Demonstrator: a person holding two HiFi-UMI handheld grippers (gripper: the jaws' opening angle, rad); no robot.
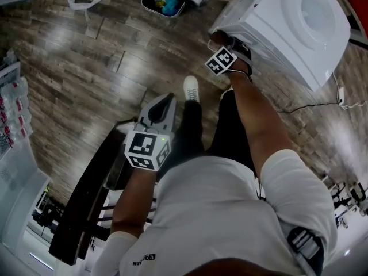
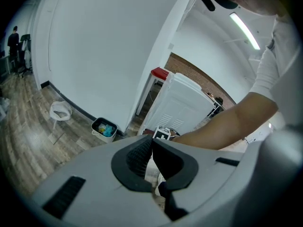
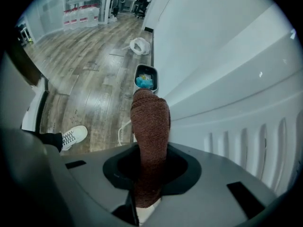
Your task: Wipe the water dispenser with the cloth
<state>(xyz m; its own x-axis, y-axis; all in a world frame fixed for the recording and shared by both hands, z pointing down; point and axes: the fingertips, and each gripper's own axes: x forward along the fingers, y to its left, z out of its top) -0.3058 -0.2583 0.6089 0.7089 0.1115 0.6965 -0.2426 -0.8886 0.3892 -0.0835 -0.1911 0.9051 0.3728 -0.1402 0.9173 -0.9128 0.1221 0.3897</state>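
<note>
In the right gripper view, the brown cloth (image 3: 150, 122) is clamped between the jaws of the right gripper (image 3: 151, 150). It sticks out past them as a rolled, upright strip, its long axis in line with the jaws and its rounded end toward a small bin (image 3: 145, 78) by the wall. The white ribbed side panel of the water dispenser (image 3: 246, 126) is just beside the cloth on the right; whether the two touch cannot be told. Wood-plank floor (image 3: 85, 70) spreads to the left, with a white sneaker (image 3: 73, 136) and a crumpled white bag (image 3: 140, 45) on it. In the left gripper view, the left gripper (image 2: 152, 145) has its jaws brought together with nothing between them. It looks toward the dispenser, which stands against a plain white wall (image 2: 104, 46). In the head view, the right gripper reaches the dispenser's lower side edge at arm's length. The left gripper hangs well apart from it, beside the person's leg and above a dark bench (image 1: 86, 194). A cable (image 1: 310, 105) trails across the floor by the dispenser.
</note>
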